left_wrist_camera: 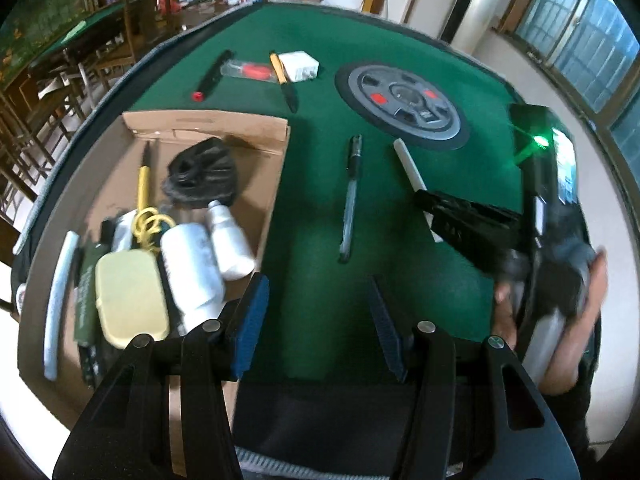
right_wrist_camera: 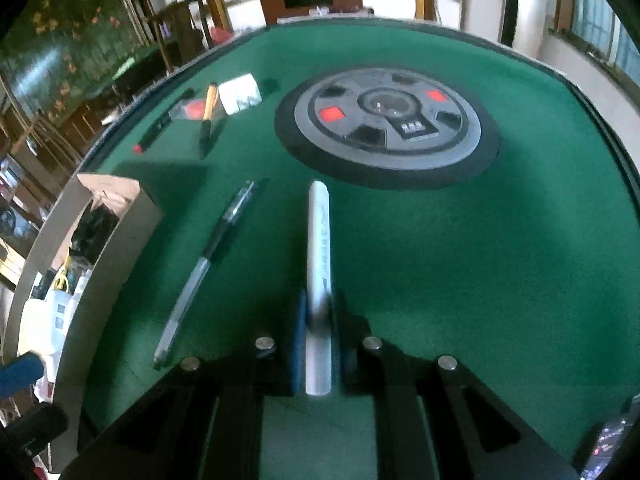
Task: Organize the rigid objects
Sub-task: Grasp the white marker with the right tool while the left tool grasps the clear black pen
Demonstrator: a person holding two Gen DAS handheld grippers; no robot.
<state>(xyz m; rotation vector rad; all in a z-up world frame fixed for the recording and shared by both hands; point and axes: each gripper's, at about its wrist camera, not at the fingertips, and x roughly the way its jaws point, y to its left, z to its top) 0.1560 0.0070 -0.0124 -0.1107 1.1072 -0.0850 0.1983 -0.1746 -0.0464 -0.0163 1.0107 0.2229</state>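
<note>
A green felt table (right_wrist_camera: 500, 280) with a round grey panel (right_wrist_camera: 386, 126) in the middle, wooden chairs and windows behind. The cardboard box (left_wrist_camera: 208, 124) stands on the left side and is already quite full w/ bottles, a case etc.

The right gripper (right_wrist_camera: 318, 320) has its jaws narrow around the white tube (right_wrist_camera: 319, 240); the pads seem to touch it on both sides, near its close end. The tube lies flat on the felt, approx. parallel to the black pen (right_wrist_camera: 208, 264) just beside it.

The left gripper (left_wrist_camera: 316, 320) is wide and holds nothing, above the felt next to the box.

To do this step well: grip firmly, lift straight so the long tube does not swing, avoid the pen, then carry it to the box.
</note>
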